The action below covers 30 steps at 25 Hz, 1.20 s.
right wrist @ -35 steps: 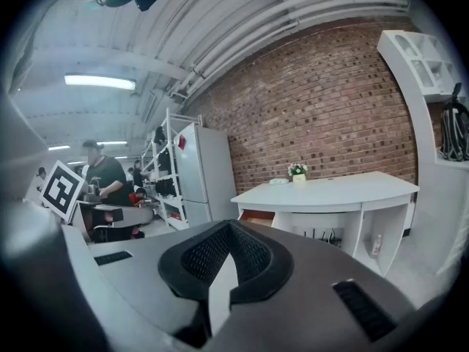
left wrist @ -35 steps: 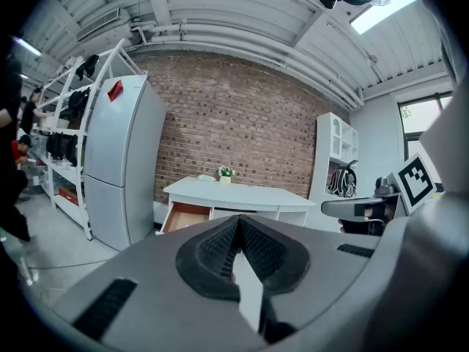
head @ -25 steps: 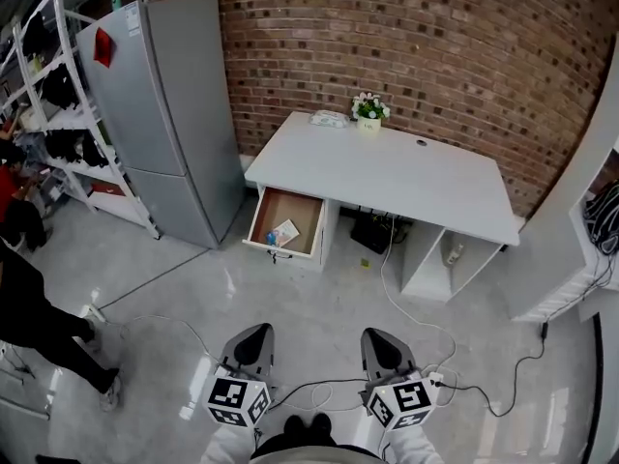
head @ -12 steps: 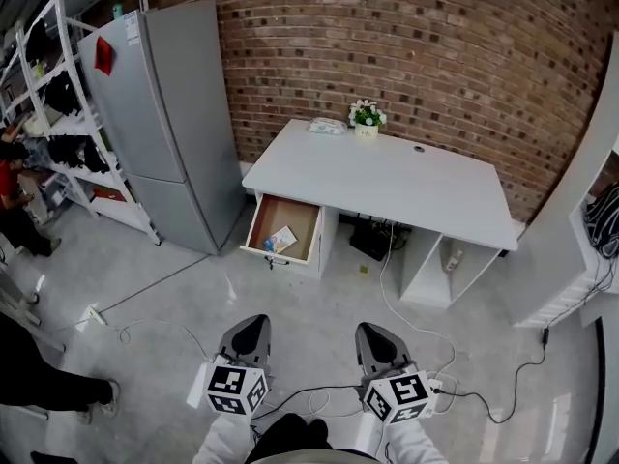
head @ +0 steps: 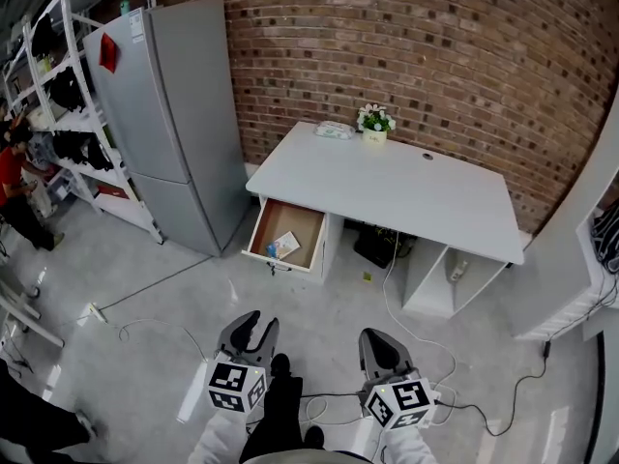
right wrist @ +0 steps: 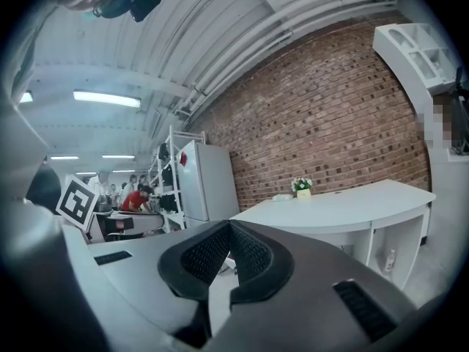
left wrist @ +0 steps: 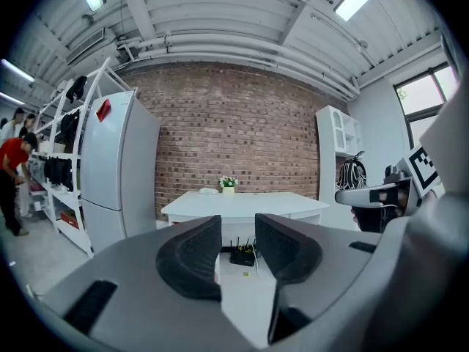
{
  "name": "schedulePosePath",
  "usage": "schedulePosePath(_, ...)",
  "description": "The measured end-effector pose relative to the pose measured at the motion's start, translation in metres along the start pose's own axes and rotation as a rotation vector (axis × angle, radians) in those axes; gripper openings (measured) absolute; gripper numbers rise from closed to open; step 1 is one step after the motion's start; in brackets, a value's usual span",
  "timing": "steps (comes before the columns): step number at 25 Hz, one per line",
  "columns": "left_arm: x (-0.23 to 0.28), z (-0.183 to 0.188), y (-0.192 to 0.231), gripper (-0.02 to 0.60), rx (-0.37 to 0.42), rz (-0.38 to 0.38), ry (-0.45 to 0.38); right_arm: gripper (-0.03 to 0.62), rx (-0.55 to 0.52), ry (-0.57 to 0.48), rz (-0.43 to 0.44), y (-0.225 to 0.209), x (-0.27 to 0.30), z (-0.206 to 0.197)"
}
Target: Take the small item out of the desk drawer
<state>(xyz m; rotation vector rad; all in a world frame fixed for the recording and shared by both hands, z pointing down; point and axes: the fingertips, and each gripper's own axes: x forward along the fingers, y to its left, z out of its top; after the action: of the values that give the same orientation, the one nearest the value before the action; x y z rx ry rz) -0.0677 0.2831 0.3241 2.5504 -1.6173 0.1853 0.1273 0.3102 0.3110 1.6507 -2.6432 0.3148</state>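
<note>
The white desk [head: 387, 177] stands against the brick wall, and its left drawer [head: 263, 222] is pulled out. Small items [head: 283, 246], a blue piece and a pale card, lie on the drawer's floor. Both grippers hover over the floor well short of the desk. My left gripper [head: 257, 325] has just been opening; its jaws stand a little apart with nothing between them, and the left gripper view [left wrist: 237, 229] shows the desk [left wrist: 242, 205] through the gap. My right gripper [head: 379, 339] is shut and empty, with its pads meeting in the right gripper view [right wrist: 229, 228].
A tall grey fridge [head: 169, 114] stands left of the desk, with a shelf rack [head: 58, 95] beyond it. A flower pot [head: 373, 122] sits at the desk's back edge. Cables [head: 416, 356] trail across the floor, and a black router [head: 372, 245] lies under the desk. My leg shows between the grippers.
The left gripper's jaws have parted; earlier they were together. Both grippers have shifted slightly toward the desk, and a dark leg and shoe now show between them.
</note>
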Motion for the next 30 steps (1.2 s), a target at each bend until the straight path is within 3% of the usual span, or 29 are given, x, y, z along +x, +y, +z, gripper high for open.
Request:
schedulePosePath(5,0.033,-0.001,0.023,0.201,0.003,-0.006,0.013,0.026,0.022,0.002,-0.014,-0.014,0.035,0.001)
schedulePosePath(22,0.224,-0.012,0.191,0.249,-0.007,-0.106,0.085,0.026,0.039,0.03,-0.067,-0.035,0.287,0.023)
schedulePosePath(30,0.288,-0.027,0.251,0.256,-0.029,-0.15,0.133,0.026,0.036,0.076,-0.113,-0.039,0.366,0.022)
